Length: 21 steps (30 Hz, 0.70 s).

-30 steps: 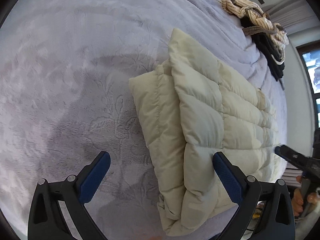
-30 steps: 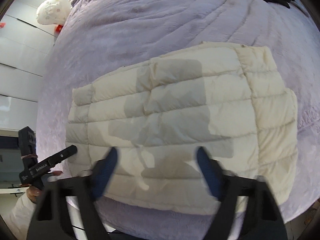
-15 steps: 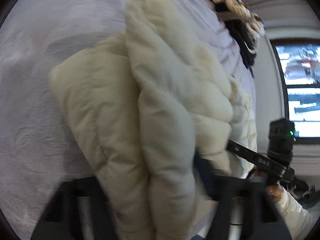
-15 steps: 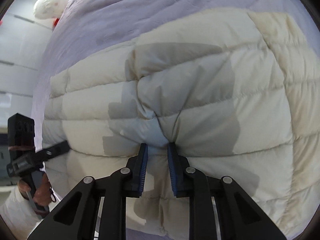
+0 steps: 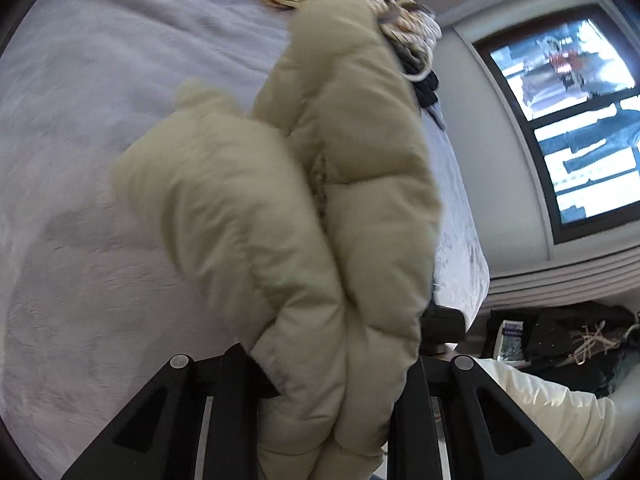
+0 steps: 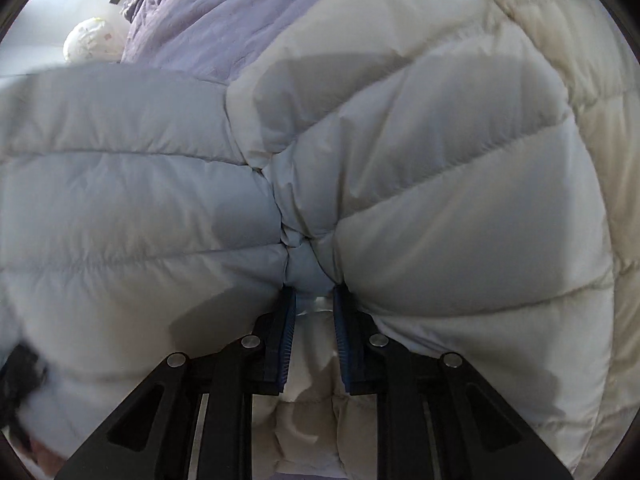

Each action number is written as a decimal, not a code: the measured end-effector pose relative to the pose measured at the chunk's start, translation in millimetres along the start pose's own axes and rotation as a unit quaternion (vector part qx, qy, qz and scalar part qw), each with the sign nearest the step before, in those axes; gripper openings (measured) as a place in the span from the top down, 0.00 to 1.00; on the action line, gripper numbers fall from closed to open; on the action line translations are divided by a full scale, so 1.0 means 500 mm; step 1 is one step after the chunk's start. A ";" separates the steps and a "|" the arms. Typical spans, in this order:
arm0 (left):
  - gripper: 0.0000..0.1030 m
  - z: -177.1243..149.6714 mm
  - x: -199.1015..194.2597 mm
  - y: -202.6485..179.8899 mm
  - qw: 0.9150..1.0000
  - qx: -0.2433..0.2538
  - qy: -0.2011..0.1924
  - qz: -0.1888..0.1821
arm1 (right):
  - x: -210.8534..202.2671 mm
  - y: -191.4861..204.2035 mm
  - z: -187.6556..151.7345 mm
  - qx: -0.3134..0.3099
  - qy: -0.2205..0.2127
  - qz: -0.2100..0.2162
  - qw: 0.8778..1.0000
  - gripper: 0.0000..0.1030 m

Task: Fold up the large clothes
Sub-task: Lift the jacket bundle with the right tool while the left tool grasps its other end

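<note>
A cream quilted puffer jacket [image 5: 320, 200] is folded and lifted off the lavender bedspread [image 5: 100, 120]. My left gripper [image 5: 332, 384] is shut on the jacket's thick folded end, its fingertips hidden by the padding. In the right wrist view the jacket [image 6: 440, 200] fills the frame. My right gripper [image 6: 314, 300] is shut on a pinched bunch of its fabric between the blue pads [image 6: 289, 320].
A pile of striped cream and black clothes [image 5: 400, 28] lies at the far end of the bed. A window [image 5: 568, 100] is on the right, with dark items [image 5: 560, 340] on the floor below. A white round object [image 6: 90, 42] sits beyond the bed.
Both grippers closed on the jacket, which lay flat on the bed a second ago. It has been raised off the bedspread and bunched up.
</note>
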State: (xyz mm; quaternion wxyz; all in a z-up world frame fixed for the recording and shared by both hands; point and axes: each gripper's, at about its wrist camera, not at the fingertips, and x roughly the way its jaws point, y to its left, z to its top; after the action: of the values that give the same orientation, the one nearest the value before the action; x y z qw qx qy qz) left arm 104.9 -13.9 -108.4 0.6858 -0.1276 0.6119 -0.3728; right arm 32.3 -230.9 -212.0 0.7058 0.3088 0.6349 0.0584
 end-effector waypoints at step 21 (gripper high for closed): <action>0.78 -0.004 0.093 -0.140 0.991 0.042 0.038 0.122 | -0.253 -0.181 0.018 0.022 -0.037 0.135 0.990 0.37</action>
State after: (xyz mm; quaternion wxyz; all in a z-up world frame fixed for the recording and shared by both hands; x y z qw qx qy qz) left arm 76.8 -92.7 -99.0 0.7071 -0.0087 0.6321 -0.3167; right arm -10.9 -366.8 -149.5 0.7074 0.4091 0.5619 0.1281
